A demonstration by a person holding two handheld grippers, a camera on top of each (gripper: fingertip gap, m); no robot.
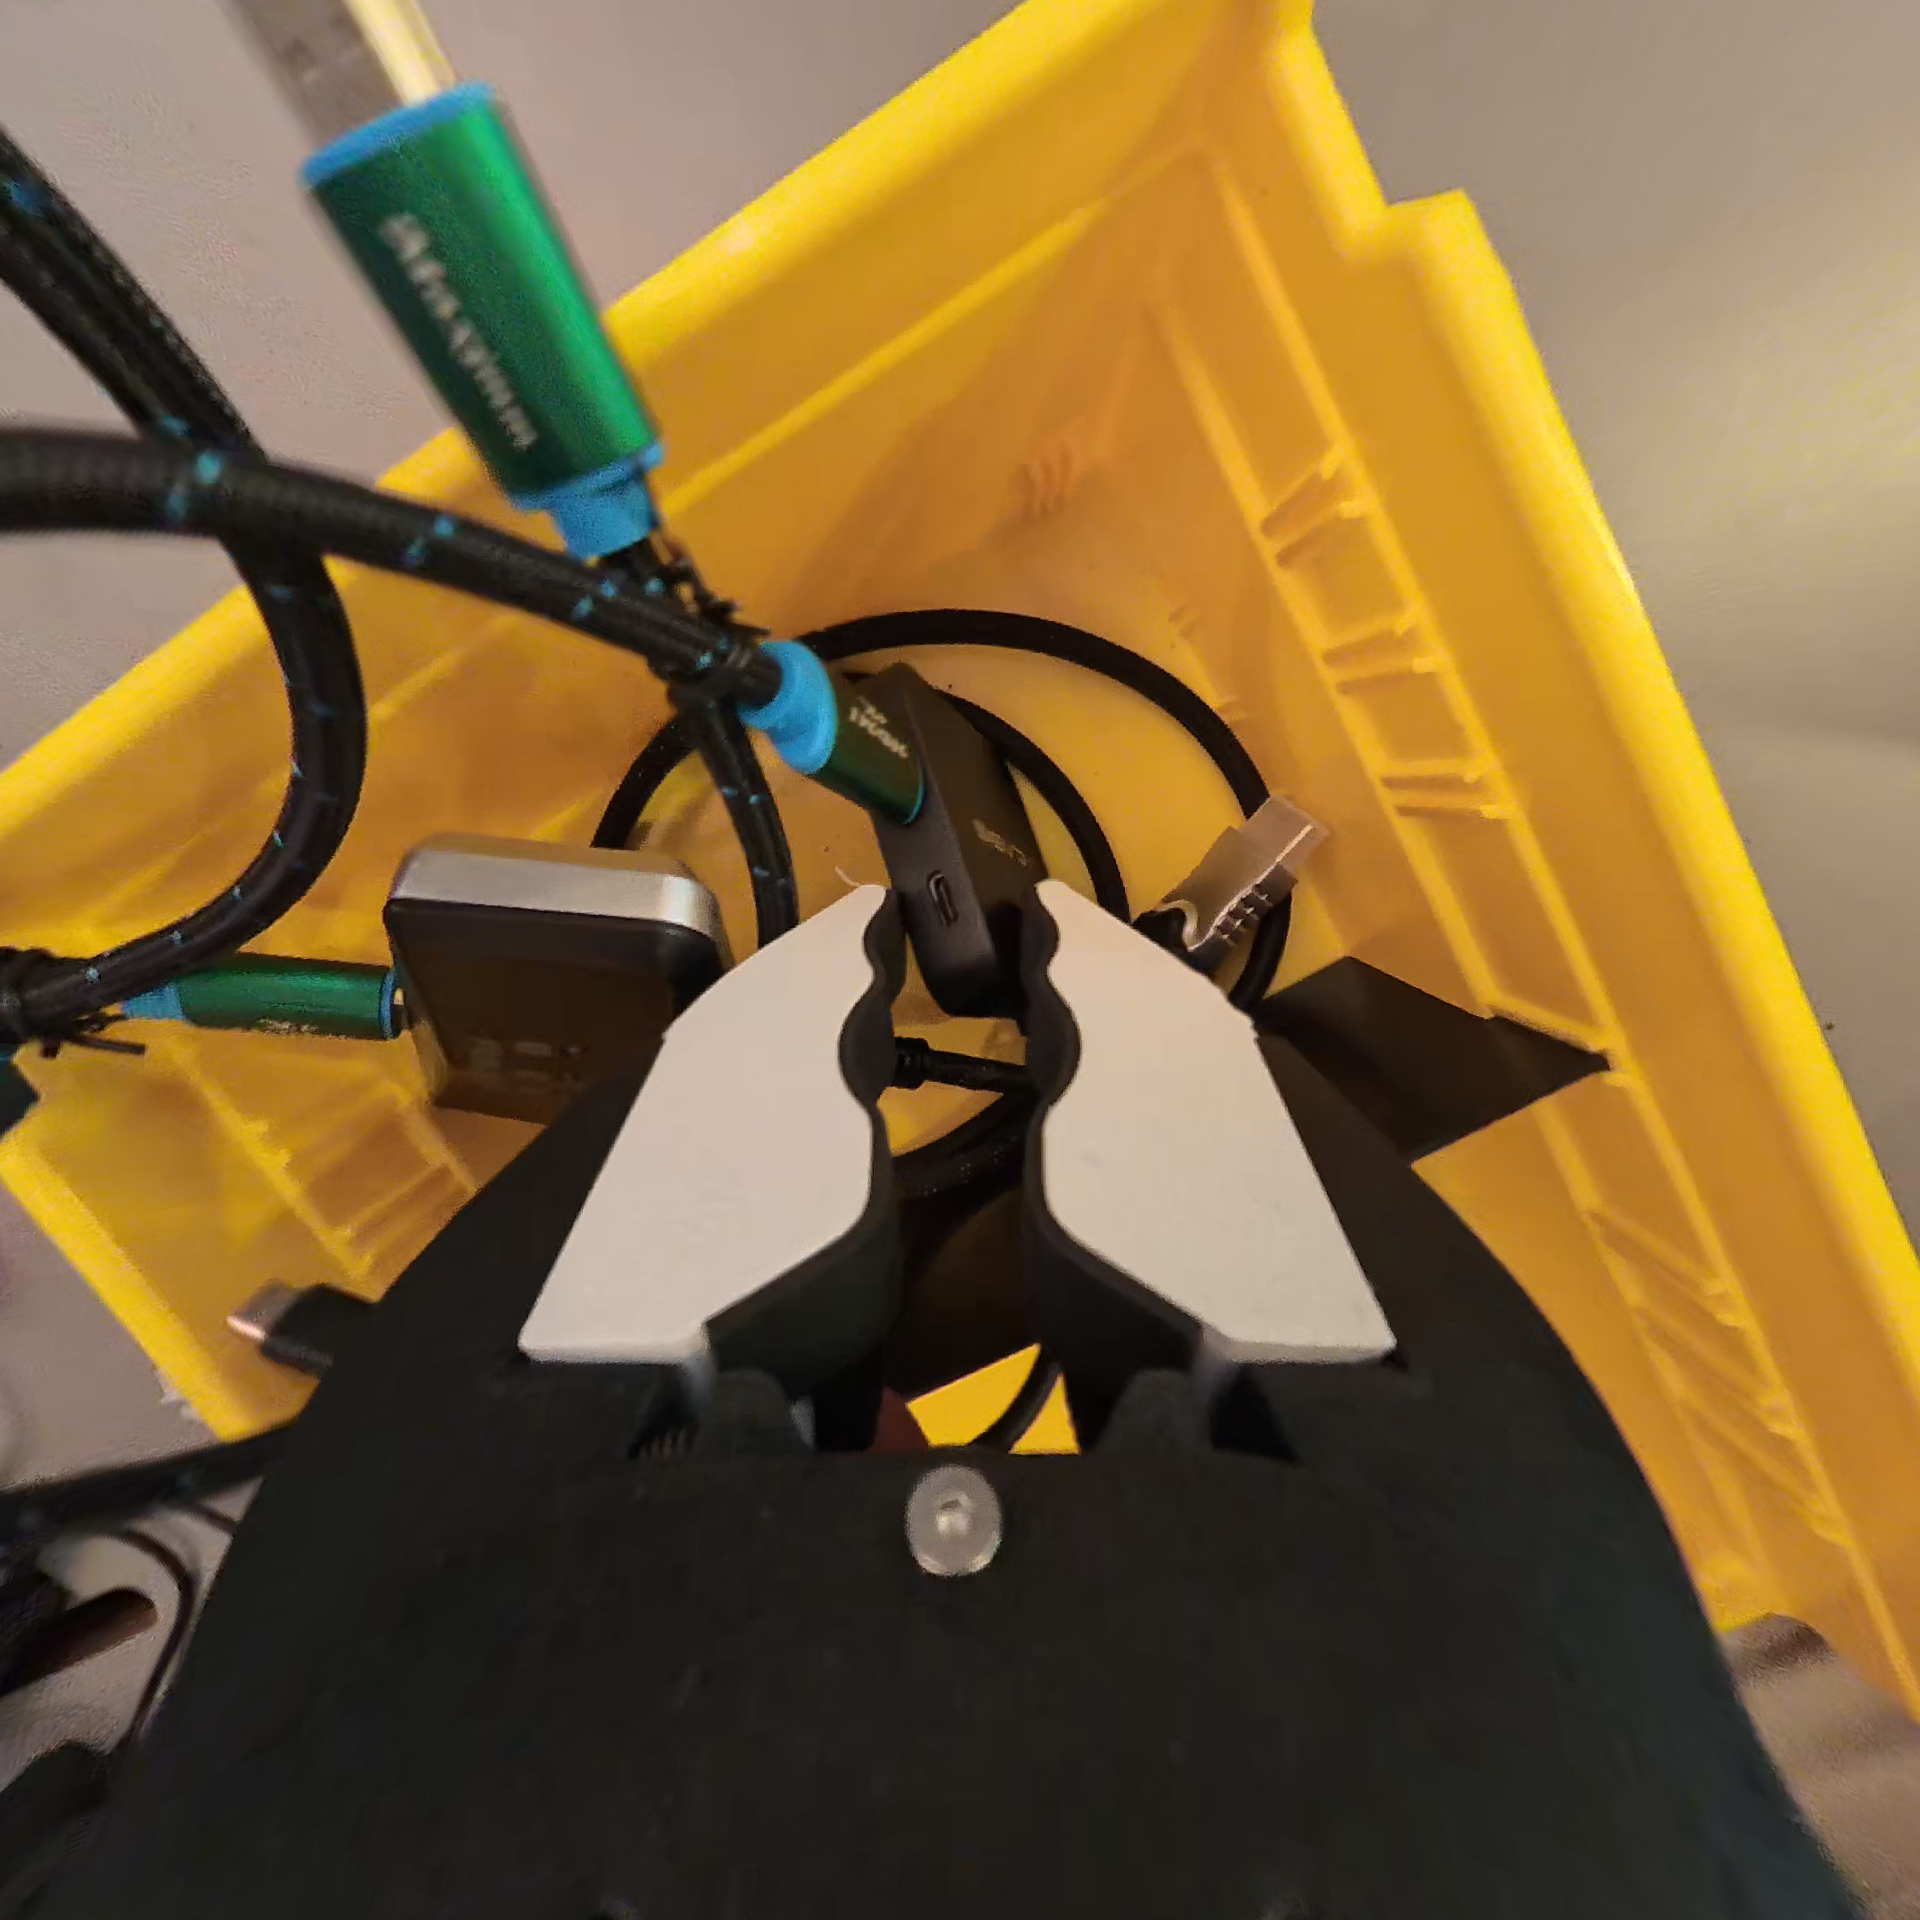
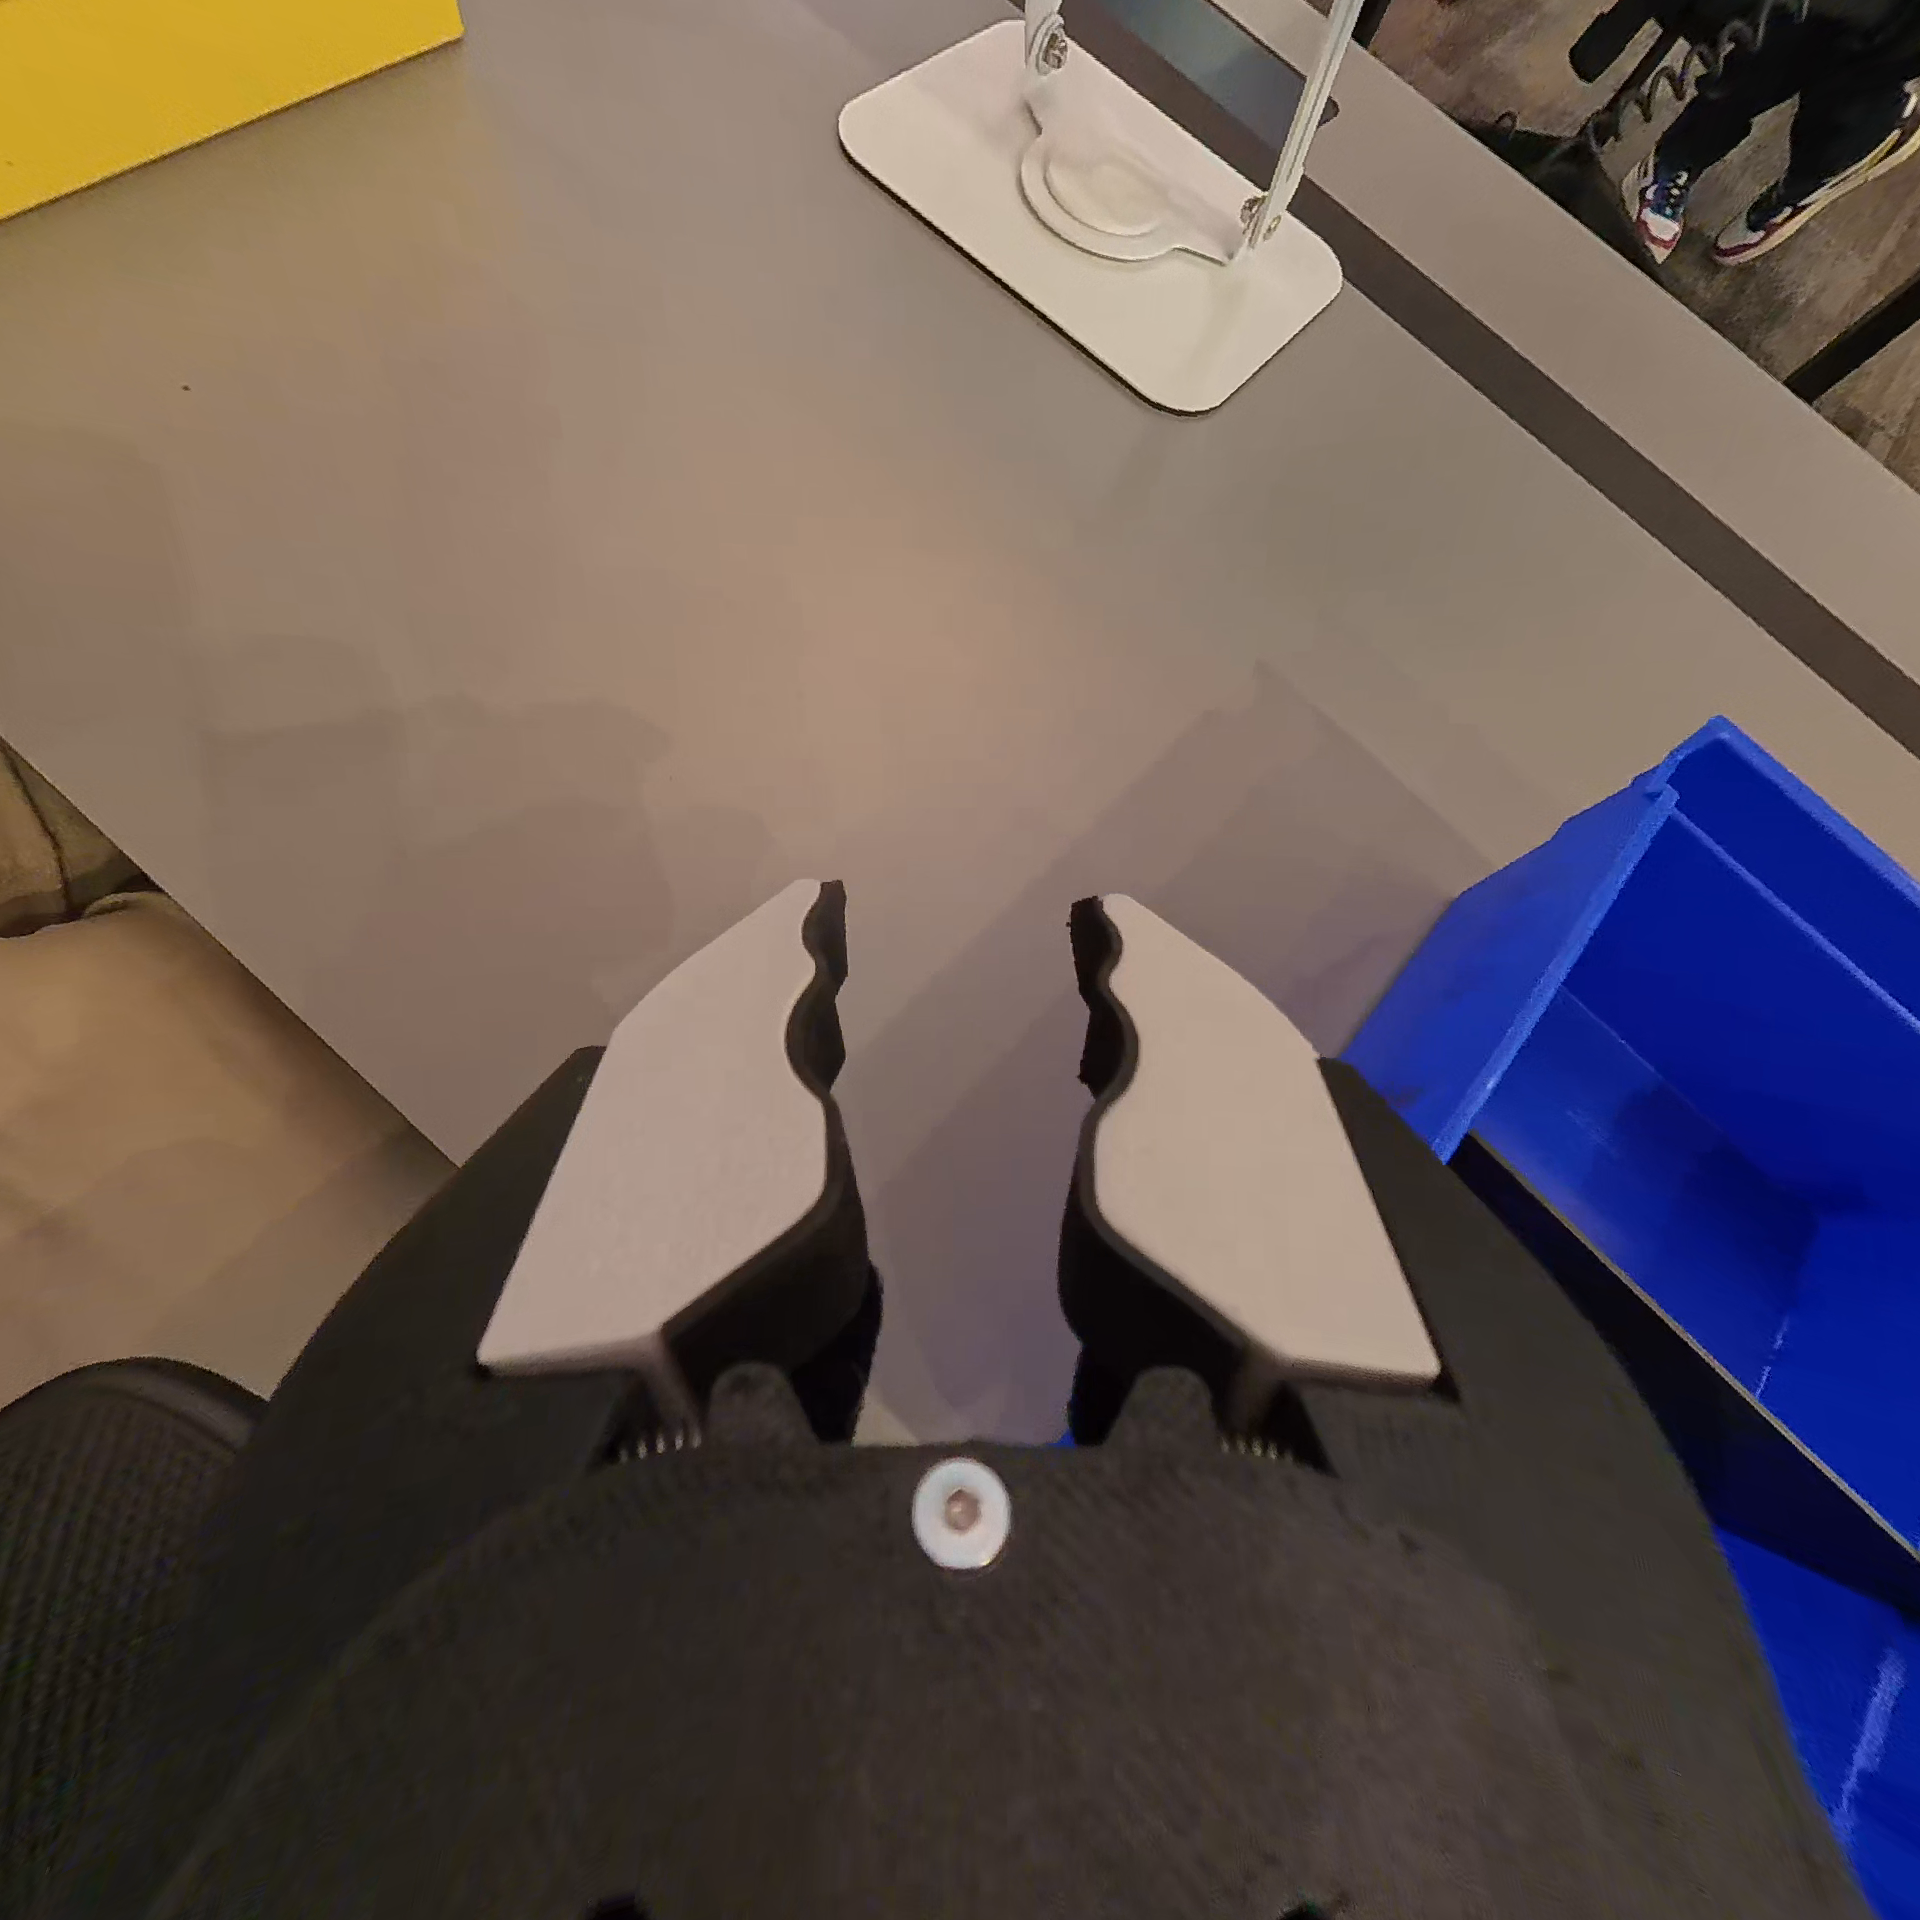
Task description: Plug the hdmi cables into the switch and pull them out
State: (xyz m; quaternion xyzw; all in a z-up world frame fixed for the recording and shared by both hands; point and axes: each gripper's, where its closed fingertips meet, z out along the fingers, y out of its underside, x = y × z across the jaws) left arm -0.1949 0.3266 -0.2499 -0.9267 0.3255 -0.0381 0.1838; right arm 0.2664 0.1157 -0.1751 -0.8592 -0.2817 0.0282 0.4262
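Observation:
In the left wrist view my left gripper [image 1: 958, 914] is shut on a slim black box [image 1: 951, 831] with a small port on its near edge, held over the yellow bin [image 1: 1403, 727]. A green HDMI plug [image 1: 873, 753] on a black braided cable [image 1: 312, 499] sits in the box's far end. A second green plug [image 1: 488, 301] hangs free at the upper left. A third green plug [image 1: 281, 997] meets a grey box with a silver edge [image 1: 551, 966] in the bin. My right gripper [image 2: 956, 904] is open and empty over the grey table [image 2: 623, 520].
A thin black cable coil [image 1: 1174, 727], a silver connector [image 1: 1242, 873] and a small USB plug [image 1: 275, 1330] lie in or near the yellow bin. By the right gripper are a blue bin [image 2: 1662, 1039], a white stand base [image 2: 1091, 208] and a yellow bin corner [image 2: 156, 83]. The tips of one gripper are about 50 centimeters away from the tips of the other. The left tips stand about 5 centimeters off the silver connector [image 1: 1242, 873].

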